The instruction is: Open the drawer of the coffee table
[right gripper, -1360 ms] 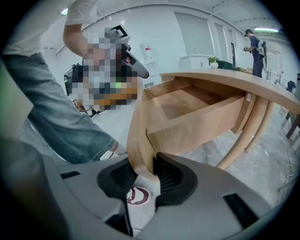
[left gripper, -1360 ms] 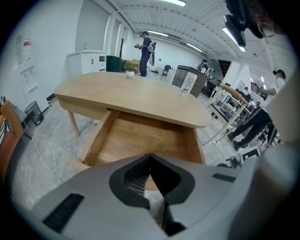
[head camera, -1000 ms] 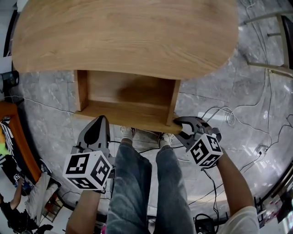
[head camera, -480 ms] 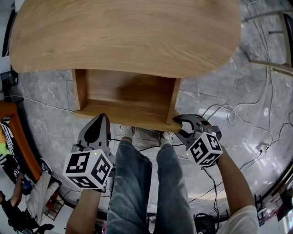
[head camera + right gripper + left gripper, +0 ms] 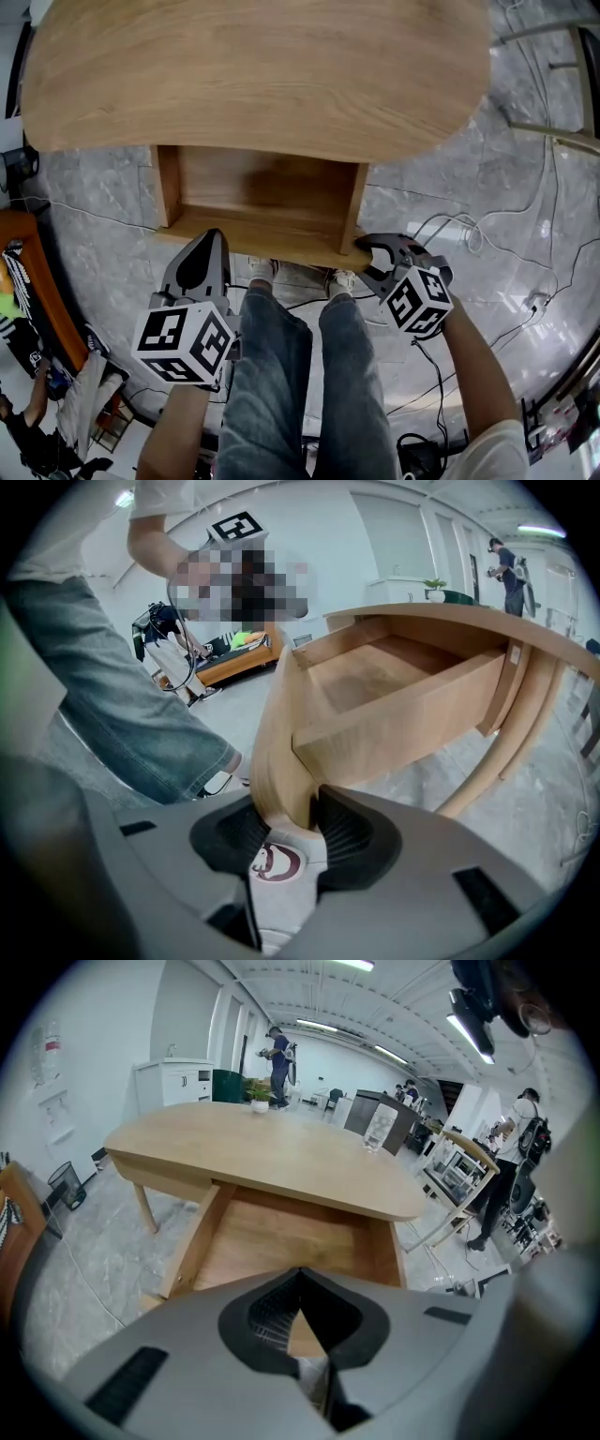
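The wooden coffee table (image 5: 253,66) fills the top of the head view. Its drawer (image 5: 262,202) is pulled out towards me and is empty. My right gripper (image 5: 367,246) sits at the drawer's front right corner. In the right gripper view the drawer front (image 5: 281,733) stands between the pads (image 5: 345,829), and the jaws are easing open around it. My left gripper (image 5: 208,236) hovers just before the drawer's front edge, left of centre, shut and empty. In the left gripper view its tips (image 5: 300,1274) meet in front of the drawer (image 5: 291,1237).
My legs in jeans (image 5: 281,375) stand between the grippers, close to the drawer front. Cables (image 5: 469,234) trail over the marble floor on the right. Metal chair legs (image 5: 553,56) are at the upper right, and an orange bench (image 5: 28,281) is at the left.
The left gripper has edged slightly towards the drawer. The right gripper and the drawer have stayed where they were.
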`<move>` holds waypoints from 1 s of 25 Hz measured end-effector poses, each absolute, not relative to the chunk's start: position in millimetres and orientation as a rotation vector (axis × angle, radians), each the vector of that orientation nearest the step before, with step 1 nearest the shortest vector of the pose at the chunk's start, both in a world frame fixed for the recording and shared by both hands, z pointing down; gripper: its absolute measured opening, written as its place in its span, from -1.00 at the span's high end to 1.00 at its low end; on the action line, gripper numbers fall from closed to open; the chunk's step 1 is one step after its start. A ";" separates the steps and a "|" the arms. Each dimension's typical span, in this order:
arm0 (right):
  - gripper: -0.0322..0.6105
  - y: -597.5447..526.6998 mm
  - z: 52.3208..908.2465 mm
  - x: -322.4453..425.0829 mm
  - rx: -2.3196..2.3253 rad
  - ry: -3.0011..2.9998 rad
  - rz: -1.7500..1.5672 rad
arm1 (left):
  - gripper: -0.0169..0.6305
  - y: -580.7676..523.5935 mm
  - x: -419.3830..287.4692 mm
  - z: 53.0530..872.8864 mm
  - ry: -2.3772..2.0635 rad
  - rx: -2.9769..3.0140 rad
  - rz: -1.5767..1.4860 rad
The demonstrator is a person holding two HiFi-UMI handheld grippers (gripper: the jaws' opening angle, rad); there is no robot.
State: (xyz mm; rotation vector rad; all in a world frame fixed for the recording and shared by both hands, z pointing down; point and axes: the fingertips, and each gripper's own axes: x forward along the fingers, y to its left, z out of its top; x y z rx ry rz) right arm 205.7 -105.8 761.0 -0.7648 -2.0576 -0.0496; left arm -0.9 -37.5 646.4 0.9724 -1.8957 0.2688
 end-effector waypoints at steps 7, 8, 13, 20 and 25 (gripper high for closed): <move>0.39 -105.0 769.5 210.9 -0.723 -1.952 -0.053 | 0.98 -39.7 -16.0 622.6 -1.934 0.977 0.248; 0.35 -104.7 769.0 212.3 -0.709 -1.941 -0.039 | 0.98 -39.5 -18.8 618.2 -1.937 0.978 0.247; 0.24 -106.4 754.8 210.4 -0.677 -1.921 0.010 | 0.98 -37.1 -35.9 596.6 -1.958 0.965 0.222; 0.15 -109.5 706.9 205.1 -0.583 -1.952 0.131 | 0.98 -27.3 -52.3 562.2 -1.974 0.971 0.216; 0.15 -122.8 639.8 195.9 -0.366 -2.053 0.321 | 0.98 -21.4 -68.3 512.5 -2.008 0.971 0.202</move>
